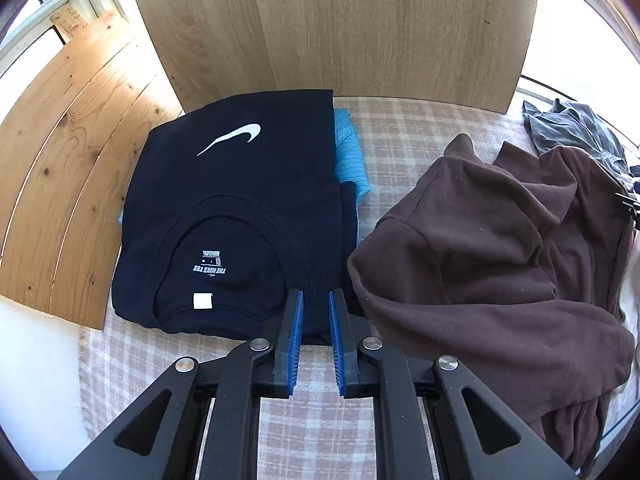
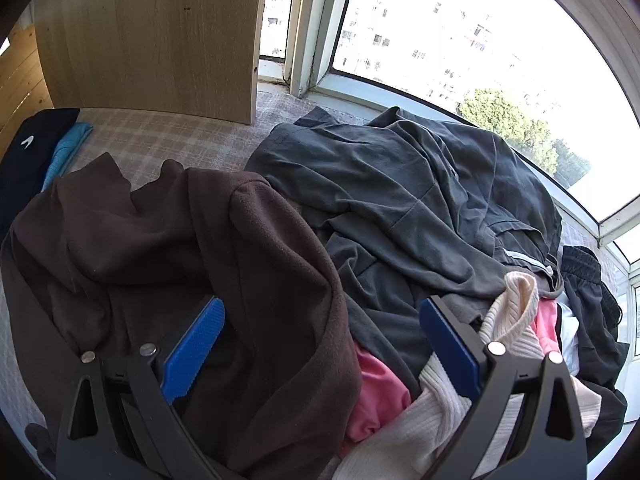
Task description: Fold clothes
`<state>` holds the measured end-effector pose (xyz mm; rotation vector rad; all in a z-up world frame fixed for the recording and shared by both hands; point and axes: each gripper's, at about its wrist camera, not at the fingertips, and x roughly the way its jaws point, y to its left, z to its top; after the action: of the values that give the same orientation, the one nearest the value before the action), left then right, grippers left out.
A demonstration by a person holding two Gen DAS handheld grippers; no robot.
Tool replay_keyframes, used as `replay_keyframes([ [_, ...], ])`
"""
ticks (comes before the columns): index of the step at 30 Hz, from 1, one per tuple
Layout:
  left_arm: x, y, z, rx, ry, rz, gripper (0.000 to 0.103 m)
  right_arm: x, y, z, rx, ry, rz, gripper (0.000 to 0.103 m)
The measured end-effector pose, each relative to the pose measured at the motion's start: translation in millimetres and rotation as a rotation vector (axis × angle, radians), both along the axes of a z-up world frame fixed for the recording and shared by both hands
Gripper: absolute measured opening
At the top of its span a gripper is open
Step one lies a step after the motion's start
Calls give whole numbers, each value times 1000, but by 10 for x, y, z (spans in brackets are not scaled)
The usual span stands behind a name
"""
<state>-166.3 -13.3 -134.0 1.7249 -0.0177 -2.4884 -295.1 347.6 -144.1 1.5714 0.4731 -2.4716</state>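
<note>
Clothes cover most of the checked blanket (image 1: 404,128) in both of my wrist views. In the left wrist view, a folded navy T-shirt (image 1: 236,216) with a white swoosh lies left of centre, its neckline and printed label turned toward the camera. It rests on top of a light blue garment (image 1: 351,156), which peeks out along its right edge. Behind the stack stands a pale wooden panel (image 1: 332,24), and slatted pine boards (image 1: 76,152) fill the left of the frame.

My left gripper (image 1: 316,300) sits at the bottom centre, its blue pads (image 1: 297,320) a narrow gap apart. The tips lie over the near right edge of the navy T-shirt, and I see dark cloth through the gap, but the pads do not press on it, so I read this tong as released.

A brown fleece hoodie (image 1: 492,248) lies crumpled just right of the stack, filling the right half of that view. In the right wrist view the same hoodie occupies the lower left, and my right gripper (image 2: 322,306) is spread wide over it, with the hoodie's edge bulging up between the fingers and nothing pinched. To its right lies a heap: a grey garment (image 2: 404,200) across the centre, a cream ribbed knit (image 2: 516,320) and pink cloth (image 2: 380,396) at the lower right, and black shorts (image 2: 592,280) at the far right. A window (image 2: 460,28) fills the upper right.
</note>
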Motion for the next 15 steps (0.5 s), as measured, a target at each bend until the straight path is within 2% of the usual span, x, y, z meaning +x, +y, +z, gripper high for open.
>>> replay_keyframes([
  [2, -133, 61, -7, 22, -7, -59, 19, -77, -61, -28, 23, 5, 19, 99],
  [4, -300, 190, -72, 52, -32, -133, 27, -157, -95, -52, 39, 4, 31, 99],
  [6, -470, 307, -145, 79, -56, -194, 31, -222, -93, -86, 47, -6, 37, 99],
  [10, -745, 434, -319, 83, -111, -232, 44, -290, -32, -149, 63, -30, 44, 99],
  [15, -879, 505, -520, 85, -179, -258, 45, -356, 52, -133, 53, -24, 30, 99],
])
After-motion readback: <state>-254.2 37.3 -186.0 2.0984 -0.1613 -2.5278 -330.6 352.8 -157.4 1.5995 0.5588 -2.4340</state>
